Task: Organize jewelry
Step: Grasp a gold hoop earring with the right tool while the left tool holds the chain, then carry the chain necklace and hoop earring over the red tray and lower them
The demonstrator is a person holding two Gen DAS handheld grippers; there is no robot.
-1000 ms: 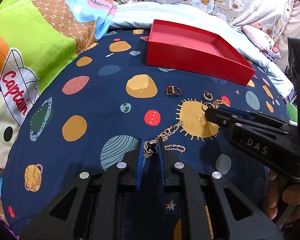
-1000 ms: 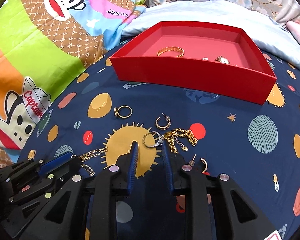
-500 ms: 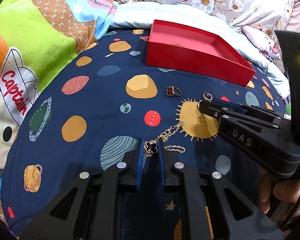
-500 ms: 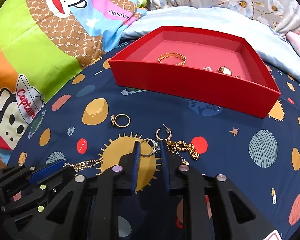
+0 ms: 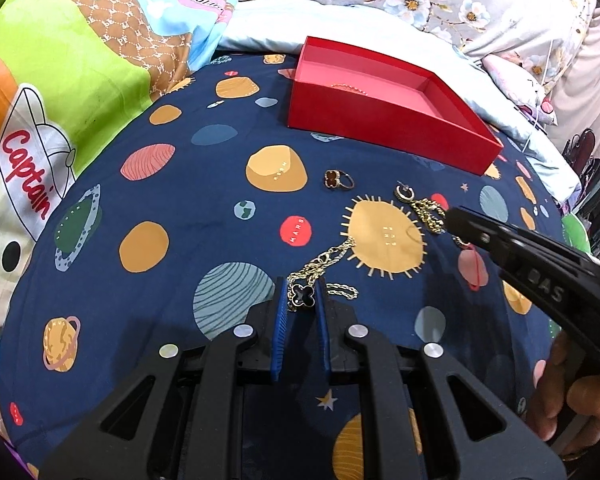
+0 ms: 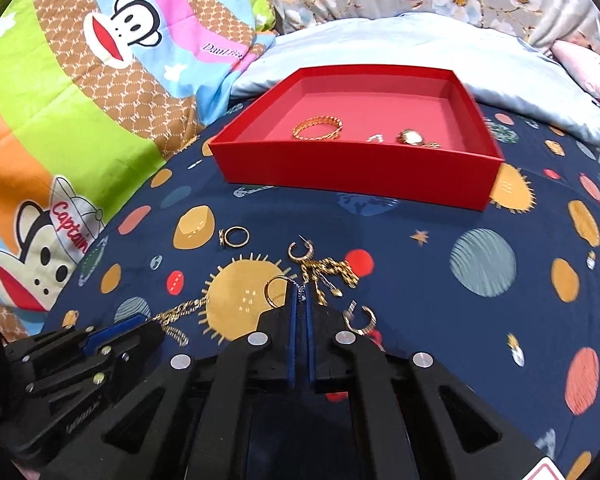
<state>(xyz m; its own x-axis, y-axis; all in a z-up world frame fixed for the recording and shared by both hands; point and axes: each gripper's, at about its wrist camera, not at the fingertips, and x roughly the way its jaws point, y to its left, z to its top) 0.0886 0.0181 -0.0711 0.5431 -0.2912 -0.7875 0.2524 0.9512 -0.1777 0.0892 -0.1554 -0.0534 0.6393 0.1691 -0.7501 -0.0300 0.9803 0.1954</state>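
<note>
My left gripper (image 5: 302, 294) is shut on the black clover pendant (image 5: 302, 295) of a gold chain necklace (image 5: 332, 258) that lies on the planet-print cloth. My right gripper (image 6: 300, 296) is shut on a thin ring (image 6: 276, 292) and holds it just above the cloth. A red tray (image 6: 360, 176) stands beyond; it holds a gold bracelet (image 6: 318, 128), a small ring (image 6: 376, 138) and a gold watch (image 6: 412, 138). On the cloth lie a clover ring (image 5: 337, 179), a hoop earring (image 6: 301, 250), a gold chain (image 6: 332, 272) and another hoop earring (image 6: 360, 320).
The navy planet-print cloth (image 5: 180, 184) covers a rounded surface that drops off at the edges. A colourful cartoon blanket (image 5: 60, 80) lies to the left and a pale blue sheet (image 6: 380, 44) behind the tray. A hand (image 5: 572, 384) holds the right gripper.
My right gripper has shut on the thin ring and lifted back toward the right. My left gripper has stayed on the clover pendant.
</note>
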